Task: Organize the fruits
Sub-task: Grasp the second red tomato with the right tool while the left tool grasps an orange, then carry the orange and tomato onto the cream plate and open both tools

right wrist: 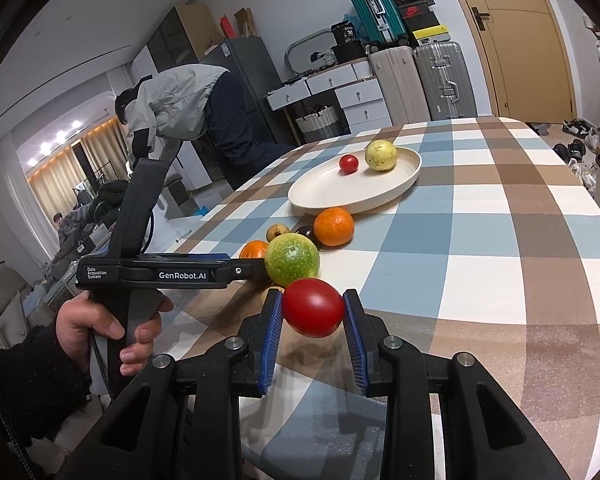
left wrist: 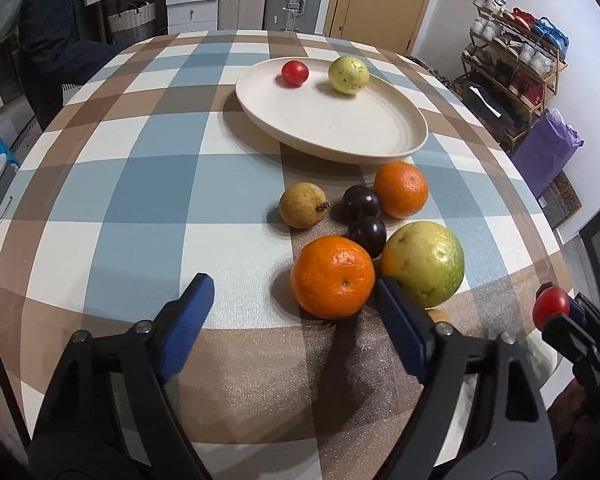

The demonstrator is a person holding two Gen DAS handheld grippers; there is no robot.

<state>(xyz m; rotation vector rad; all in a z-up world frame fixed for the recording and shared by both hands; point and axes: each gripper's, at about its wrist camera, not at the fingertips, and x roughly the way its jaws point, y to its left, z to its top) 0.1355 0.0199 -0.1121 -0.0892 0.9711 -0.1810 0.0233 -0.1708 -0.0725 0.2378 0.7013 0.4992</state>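
right tongs (right wrist: pixel 312 314) clench a tomato (right wrist: pixel 313 307) at lower centre; left tongs (left wrist: pixel 296 304) gape, empty, by an orange (left wrist: pixel 332 276). two fruits sit on the plate (left wrist: pixel 340 136); six wait on the counter (left wrist: pixel 140 184).

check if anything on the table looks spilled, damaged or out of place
Nothing spilled or broken. The yellow fruit on the plate has dark speckles, and the large green-yellow fruit shows a pale scar. Most fruit sits on the tablecloth beside the plate.

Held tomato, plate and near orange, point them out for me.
Held tomato (right wrist: pixel 313 307), right wrist view, middle of its skin.
Plate (left wrist: pixel 380 148), left wrist view, near rim.
Near orange (left wrist: pixel 332 276), left wrist view, top face.
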